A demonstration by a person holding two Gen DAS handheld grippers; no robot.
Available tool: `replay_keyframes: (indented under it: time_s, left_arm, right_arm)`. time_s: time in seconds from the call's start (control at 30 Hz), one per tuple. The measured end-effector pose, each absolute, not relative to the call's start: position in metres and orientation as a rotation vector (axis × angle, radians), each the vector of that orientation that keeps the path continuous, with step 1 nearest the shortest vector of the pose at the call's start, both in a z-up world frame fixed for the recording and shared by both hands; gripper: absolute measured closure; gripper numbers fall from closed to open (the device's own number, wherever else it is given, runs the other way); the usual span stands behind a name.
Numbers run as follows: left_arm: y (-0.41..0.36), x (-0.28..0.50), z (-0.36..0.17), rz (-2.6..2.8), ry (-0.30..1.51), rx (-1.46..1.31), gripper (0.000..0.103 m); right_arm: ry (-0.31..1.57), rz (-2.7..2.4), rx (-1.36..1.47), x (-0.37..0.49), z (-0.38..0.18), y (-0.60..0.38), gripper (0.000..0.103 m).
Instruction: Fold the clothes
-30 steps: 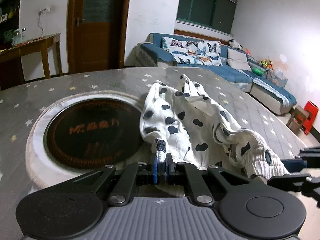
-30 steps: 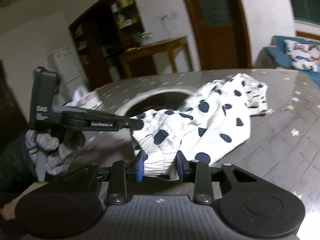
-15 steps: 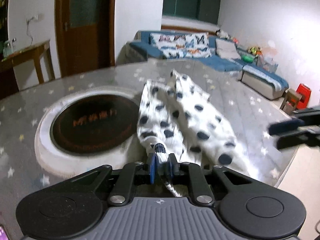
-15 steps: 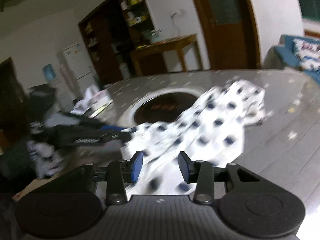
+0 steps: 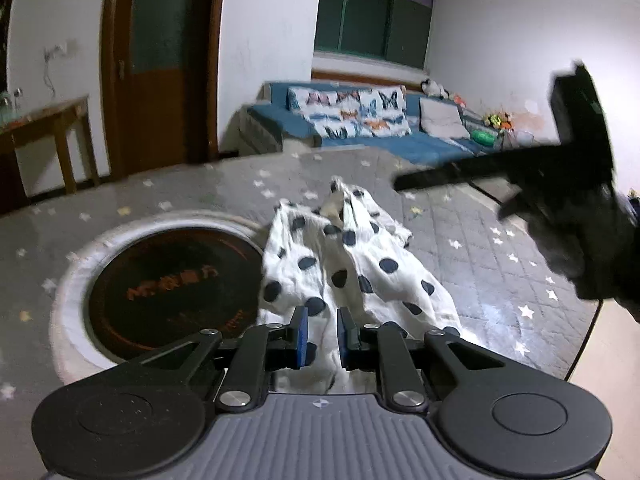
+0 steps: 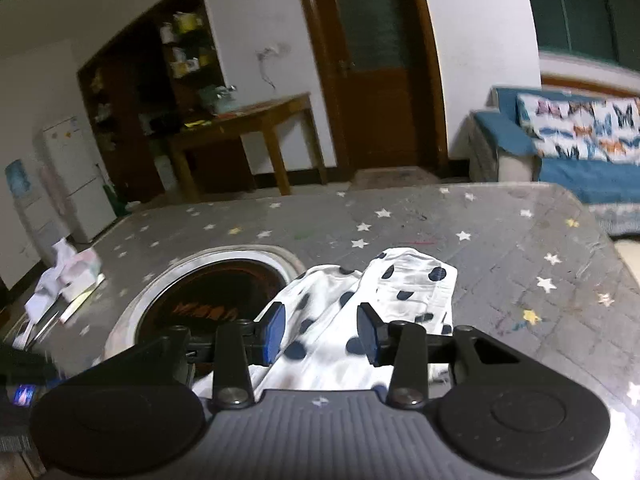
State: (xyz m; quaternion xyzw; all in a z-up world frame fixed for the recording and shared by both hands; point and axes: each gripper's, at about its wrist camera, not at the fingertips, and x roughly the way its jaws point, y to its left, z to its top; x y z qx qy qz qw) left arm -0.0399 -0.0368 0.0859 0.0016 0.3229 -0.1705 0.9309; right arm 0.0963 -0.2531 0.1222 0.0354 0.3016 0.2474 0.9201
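A white garment with dark polka dots (image 5: 348,268) lies in a long bunched strip on the grey star-patterned table (image 5: 480,240), beside a round dark cooktop (image 5: 172,284). My left gripper (image 5: 319,338) is open, its blue pads apart just over the garment's near end. My right gripper (image 6: 322,334) is open and raised above the garment (image 6: 404,292). The right gripper also shows blurred at the right of the left wrist view (image 5: 520,176), lifted off the table.
The cooktop (image 6: 208,300) has a pale ring around it. Crumpled papers (image 6: 68,276) lie at the table's far left. A blue sofa (image 5: 360,128), a wooden side table (image 6: 240,128) and a brown door (image 5: 160,60) stand beyond the table.
My left gripper opened and let go of the garment. My right gripper, open half a second ago, lifted up and away. The garment dropped into a narrower strip on the table.
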Motion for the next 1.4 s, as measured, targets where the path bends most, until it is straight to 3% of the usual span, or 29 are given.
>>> replay_keyframes:
  time_s: [0.43, 0.47, 0.57, 0.7, 1.13, 1.4]
  left_arm:
    - [-0.059, 0.017, 0.033, -0.393, 0.794, 0.001, 0.086]
    - [-0.060, 0.018, 0.031, -0.394, 0.801, 0.001, 0.086]
    - [-0.060, 0.021, 0.026, -0.395, 0.818, -0.001, 0.086]
    - [-0.058, 0.022, 0.024, -0.395, 0.821, -0.007, 0.086]
    - [-0.056, 0.024, 0.019, -0.388, 0.810, 0.004, 0.086]
    - [-0.056, 0.017, 0.019, -0.368, 0.804, 0.028, 0.086]
  right_arm:
    - [0.732, 0.416, 0.074, 0.191, 0.072, -0.230, 0.064]
    - [0.738, 0.411, 0.078, 0.195, 0.068, -0.230, 0.067]
    - [0.765, 0.386, 0.086, 0.202, 0.057, -0.230, 0.087]
    - [0.741, 0.342, 0.084, 0.195, 0.055, -0.243, 0.097]
    - [0.532, 0.123, -0.009, 0.102, 0.129, -0.339, 0.098]
    - [0.534, -0.076, -0.026, 0.072, 0.128, -0.385, 0.097]
